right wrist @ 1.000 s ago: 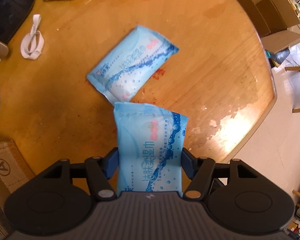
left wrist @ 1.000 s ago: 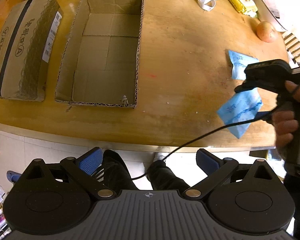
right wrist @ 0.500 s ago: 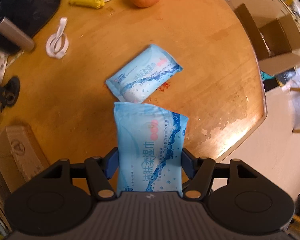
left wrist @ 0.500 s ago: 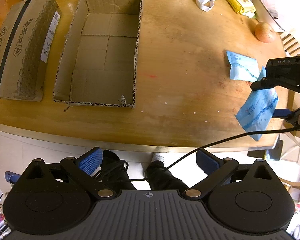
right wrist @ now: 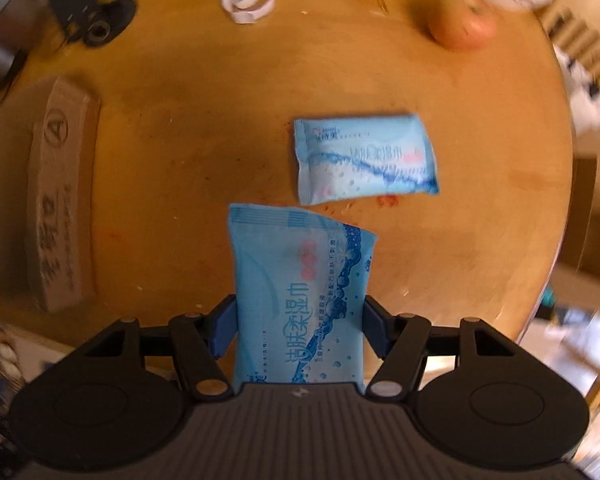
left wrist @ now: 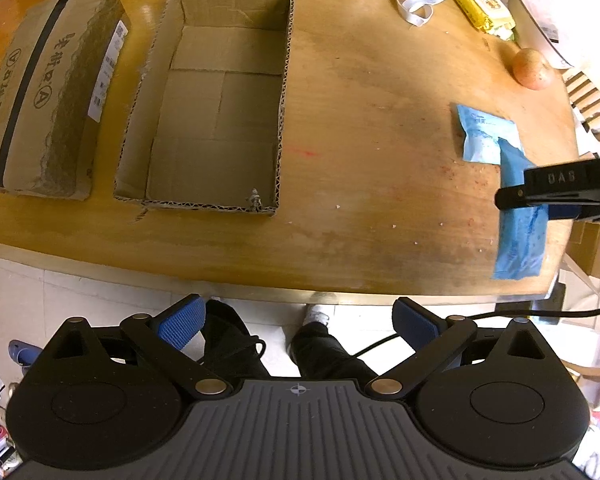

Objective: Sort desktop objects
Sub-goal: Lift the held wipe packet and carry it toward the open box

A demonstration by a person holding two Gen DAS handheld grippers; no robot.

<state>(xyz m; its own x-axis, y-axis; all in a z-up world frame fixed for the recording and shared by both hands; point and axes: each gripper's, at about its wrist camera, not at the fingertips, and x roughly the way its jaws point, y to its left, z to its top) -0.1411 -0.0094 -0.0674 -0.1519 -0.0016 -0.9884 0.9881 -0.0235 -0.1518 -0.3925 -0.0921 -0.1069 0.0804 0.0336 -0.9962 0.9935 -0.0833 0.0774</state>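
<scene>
Wet-wipe packs in blue wrappers are what the sorting turns on, with an open cardboard box as the likely bin.

From the left wrist view, the left tongs (left wrist: pixel 298 322) hang spread wide with nothing between the blue pads, off the near edge of the bench (left wrist: pixel 380 120). The open cardboard box (left wrist: pixel 216 96) lies on the bench with only a tiny scrap near its front wall; beside it on the left lies a closed carton (left wrist: pixel 44 92). Far to the right, the right tongs (left wrist: pixel 540 196) carry one blue wipe pack (left wrist: pixel 518 240) hanging down above the bench edge. A second blue pack (left wrist: pixel 484 136) lies flat on the bench just behind it. Further back lie an apple (left wrist: pixel 532 69), a yellow wipe pack (left wrist: pixel 478 2) and a white strap (left wrist: pixel 416 4).

From the right wrist view, blurred at the edges, the right tongs (right wrist: pixel 299 330) are clamped on the held wipe pack (right wrist: pixel 300 296) at both long sides, well clear of the wood. The second pack (right wrist: pixel 364 158) lies flat beyond it.

My judgement: the sort is partway at most. One pack is lifted and far from the box, and the other items lie loose on the bench.
</scene>
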